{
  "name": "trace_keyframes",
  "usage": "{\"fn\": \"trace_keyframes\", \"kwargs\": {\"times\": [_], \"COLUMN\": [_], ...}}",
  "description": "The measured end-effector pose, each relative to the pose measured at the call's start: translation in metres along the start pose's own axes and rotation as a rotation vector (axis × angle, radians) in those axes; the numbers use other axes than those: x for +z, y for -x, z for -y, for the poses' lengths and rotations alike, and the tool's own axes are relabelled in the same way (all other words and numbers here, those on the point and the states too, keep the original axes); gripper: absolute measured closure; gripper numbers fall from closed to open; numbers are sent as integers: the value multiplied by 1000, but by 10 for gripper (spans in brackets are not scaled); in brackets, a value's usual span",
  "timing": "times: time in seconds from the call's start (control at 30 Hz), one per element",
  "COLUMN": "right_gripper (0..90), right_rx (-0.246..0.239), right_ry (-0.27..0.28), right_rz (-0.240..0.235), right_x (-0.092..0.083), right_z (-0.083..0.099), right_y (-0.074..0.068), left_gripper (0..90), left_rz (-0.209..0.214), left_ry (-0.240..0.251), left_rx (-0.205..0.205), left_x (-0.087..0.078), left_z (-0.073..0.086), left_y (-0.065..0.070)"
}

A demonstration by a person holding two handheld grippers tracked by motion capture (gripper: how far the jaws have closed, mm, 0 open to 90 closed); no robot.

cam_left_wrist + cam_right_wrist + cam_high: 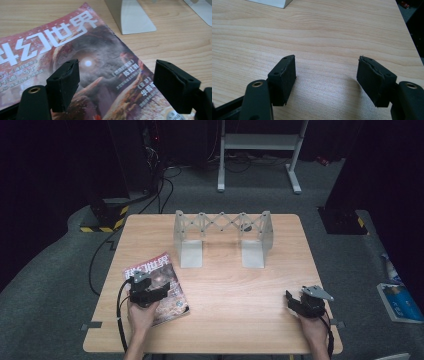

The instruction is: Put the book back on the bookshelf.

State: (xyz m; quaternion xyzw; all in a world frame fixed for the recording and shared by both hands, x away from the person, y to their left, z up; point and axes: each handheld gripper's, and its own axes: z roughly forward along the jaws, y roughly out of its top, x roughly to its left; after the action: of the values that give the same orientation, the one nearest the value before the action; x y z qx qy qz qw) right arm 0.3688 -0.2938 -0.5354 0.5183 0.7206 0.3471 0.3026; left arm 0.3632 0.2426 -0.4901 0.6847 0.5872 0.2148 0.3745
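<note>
A magazine (pixel 160 287) with a reddish space-art cover lies flat on the wooden table (pixel 225 280) at the front left. My left gripper (pixel 148 292) hovers over its lower half, open, jaws apart with the magazine cover (pixel 100 65) showing between them. My right gripper (pixel 302 304) rests near the front right of the table, open, with bare wood (pixel 327 72) between its jaws. A grey expandable rack (pixel 222 237) with a scissor-lattice back stands upright at the far middle of the table.
One foot of the grey rack (pixel 132 17) stands just beyond the magazine. A metal stand (pixel 260 150) and cables sit on the floor behind the table. A blue-and-white item (pixel 400 300) lies on the floor to the right.
</note>
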Motion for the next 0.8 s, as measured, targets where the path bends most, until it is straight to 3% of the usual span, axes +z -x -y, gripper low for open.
{"fn": "trace_keyframes", "kwargs": {"times": [0.8], "right_gripper": [317], "right_rx": [-2], "right_ry": [1], "right_rz": [3], "right_x": [0], "right_z": [0], "right_y": [0], "left_gripper": [191], "left_rz": [-126], "left_ry": [-35], "left_rx": [-61], "left_x": [20], "left_z": [2], "left_y": [-30]}}
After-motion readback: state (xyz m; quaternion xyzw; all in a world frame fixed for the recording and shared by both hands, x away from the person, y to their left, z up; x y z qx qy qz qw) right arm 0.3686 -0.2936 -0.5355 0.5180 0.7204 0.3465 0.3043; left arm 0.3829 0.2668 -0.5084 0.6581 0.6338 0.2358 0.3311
